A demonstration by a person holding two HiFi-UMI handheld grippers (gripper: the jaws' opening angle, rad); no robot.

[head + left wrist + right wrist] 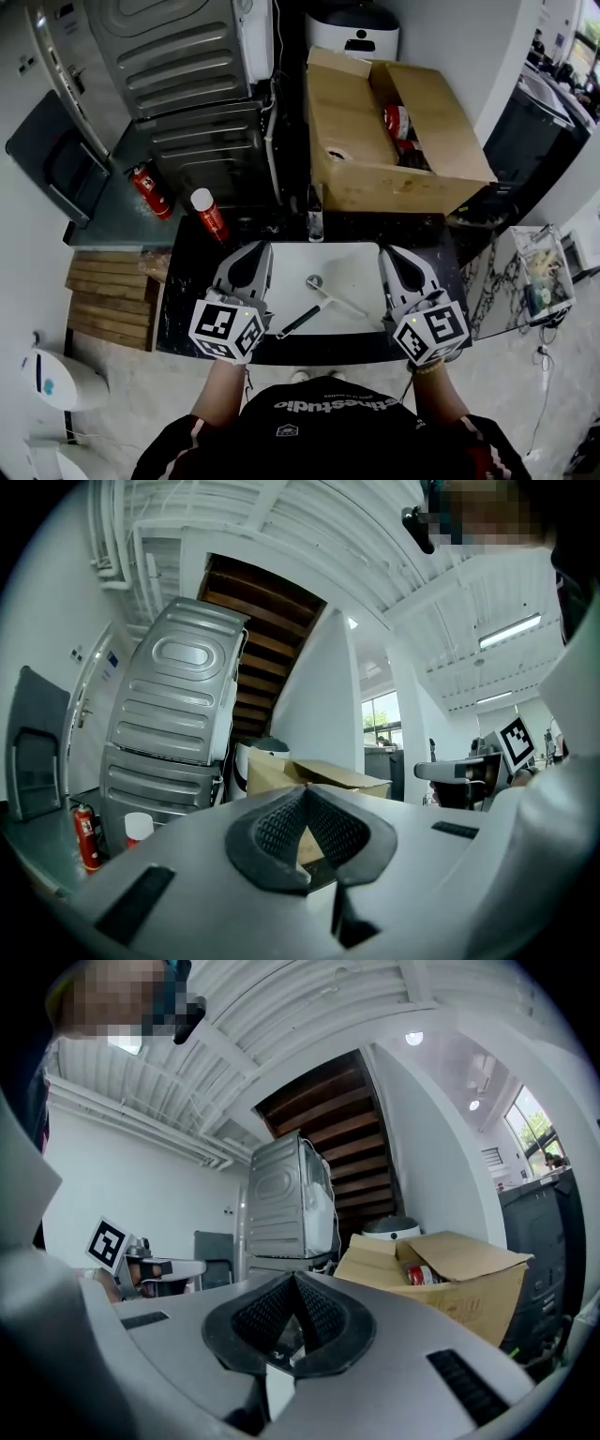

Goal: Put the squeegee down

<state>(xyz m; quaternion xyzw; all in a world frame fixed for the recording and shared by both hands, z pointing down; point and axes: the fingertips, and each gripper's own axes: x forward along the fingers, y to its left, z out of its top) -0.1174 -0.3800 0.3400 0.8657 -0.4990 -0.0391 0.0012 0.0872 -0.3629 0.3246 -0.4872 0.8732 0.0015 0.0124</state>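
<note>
The squeegee [323, 303] lies flat in the white sink basin [361, 267]. Its black handle points toward the near left and its pale blade lies across the far end. No gripper touches it. My left gripper [254, 247] hovers over the basin's left rim and is shut with nothing in it. My right gripper [390, 253] hovers over the right rim, also shut and empty. In the left gripper view the left gripper [305, 791] shows its jaws meeting at the tips. The right gripper [293, 1277] looks the same in the right gripper view.
A faucet [316, 221] stands at the sink's far edge on the black countertop [187, 281]. Behind it sits an open cardboard box [394, 131] holding a can. A red spray can [209, 215], a fire extinguisher [148, 190] and a grey appliance [183, 84] stand at the left.
</note>
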